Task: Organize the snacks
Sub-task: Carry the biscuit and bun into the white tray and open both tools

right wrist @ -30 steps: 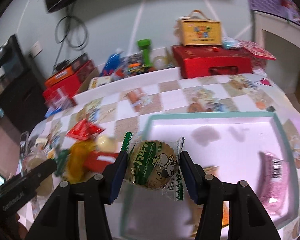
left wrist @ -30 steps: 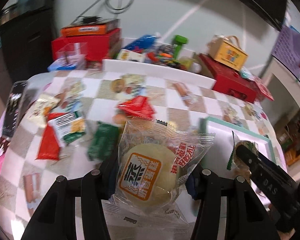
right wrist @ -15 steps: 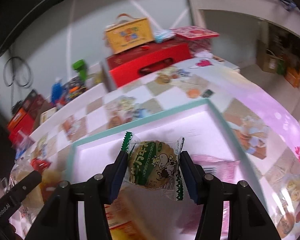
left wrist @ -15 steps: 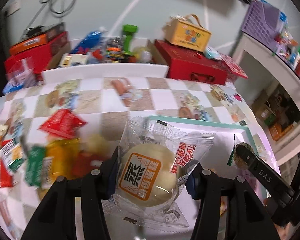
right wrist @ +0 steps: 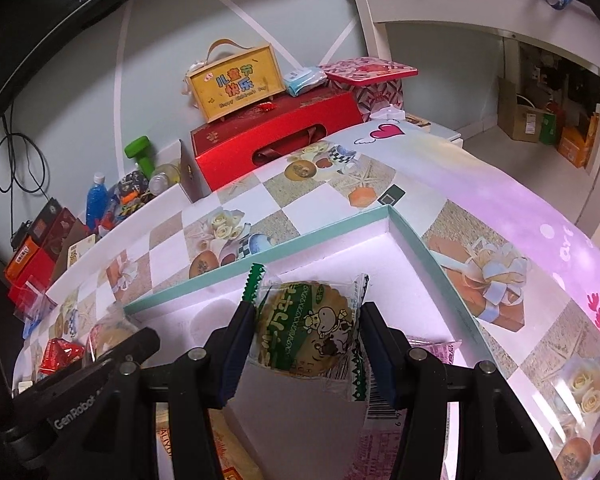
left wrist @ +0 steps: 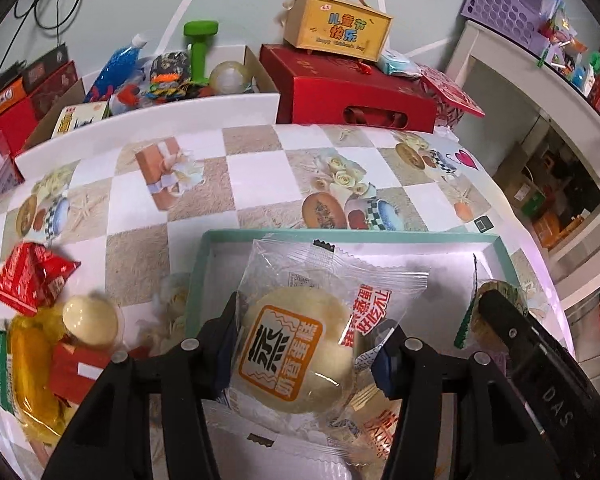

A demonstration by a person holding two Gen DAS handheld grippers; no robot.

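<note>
My left gripper (left wrist: 306,346) is shut on a clear-wrapped pale steamed cake (left wrist: 296,344) with an orange label, held over the near left part of the teal-rimmed white tray (left wrist: 340,236). My right gripper (right wrist: 306,344) is shut on a green-wrapped round cookie (right wrist: 306,330) with a cow picture, hanging over the same tray (right wrist: 300,236). The right gripper also shows at the right of the left wrist view, black, with the cookie (left wrist: 476,312) at its tip. A pink packet (right wrist: 436,350) and an orange-printed packet (left wrist: 380,424) lie in the tray below.
Loose snacks lie left of the tray on the checked tablecloth: a red packet (left wrist: 32,280), a yellow packet (left wrist: 32,364), a round pale cake (left wrist: 90,320). Behind the table stand a red gift box (left wrist: 348,88), a yellow case (left wrist: 336,26) and a green dumbbell (left wrist: 200,46).
Both grippers have carried their snacks to the right, from over the loose pile and tray edge to over the tray. Both have rolled a little. The grips are unchanged.
</note>
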